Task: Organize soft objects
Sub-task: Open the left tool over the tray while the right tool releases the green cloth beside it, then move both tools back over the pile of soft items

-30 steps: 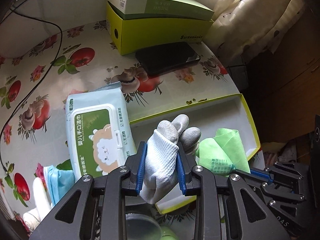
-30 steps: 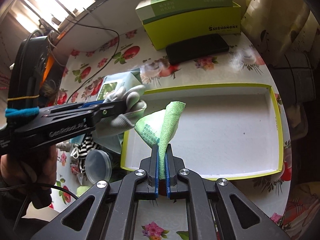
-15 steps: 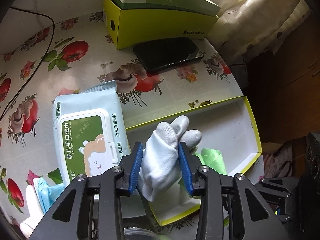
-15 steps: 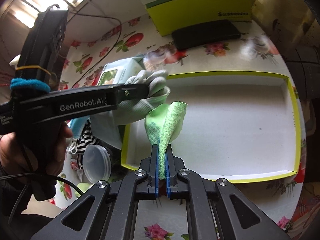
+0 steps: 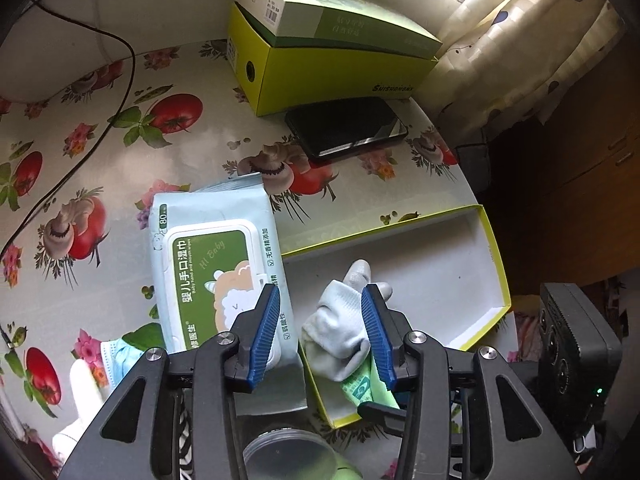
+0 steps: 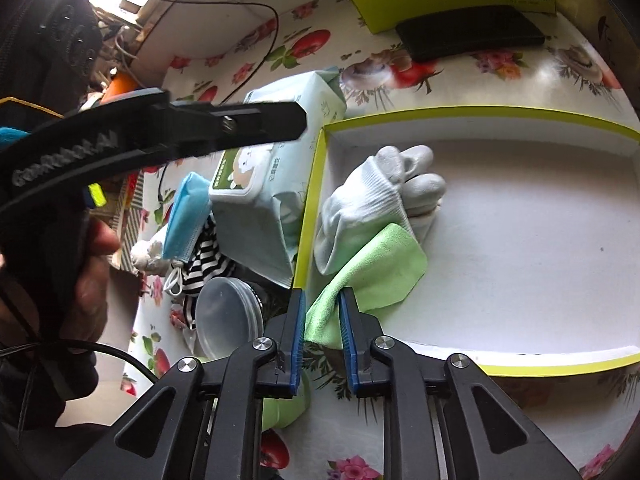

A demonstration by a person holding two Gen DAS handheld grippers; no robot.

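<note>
A grey-white work glove [image 6: 372, 204] lies in the near-left corner of the shallow yellow-rimmed tray [image 6: 540, 248]; it also shows in the left wrist view [image 5: 340, 332]. A green cloth [image 6: 372, 276] lies partly under it and hangs over the tray's near rim. My left gripper [image 5: 320, 332] is open above the glove, its jaws wide apart. My right gripper [image 6: 322, 320] is open, with the cloth's edge loose between its jaws. The tray [image 5: 440, 272] also shows in the left wrist view.
A wet-wipes pack [image 5: 216, 264] lies left of the tray. A blue face mask [image 6: 184, 216], striped fabric [image 6: 204, 264] and a clear round lid [image 6: 224, 316] lie near it. A black phone [image 5: 348, 128] and stacked yellow-green boxes [image 5: 332, 60] stand at the back.
Both grippers have opened. The glove dropped from the left gripper into the tray corner, and the green cloth fell from the right gripper onto the tray's near rim.
</note>
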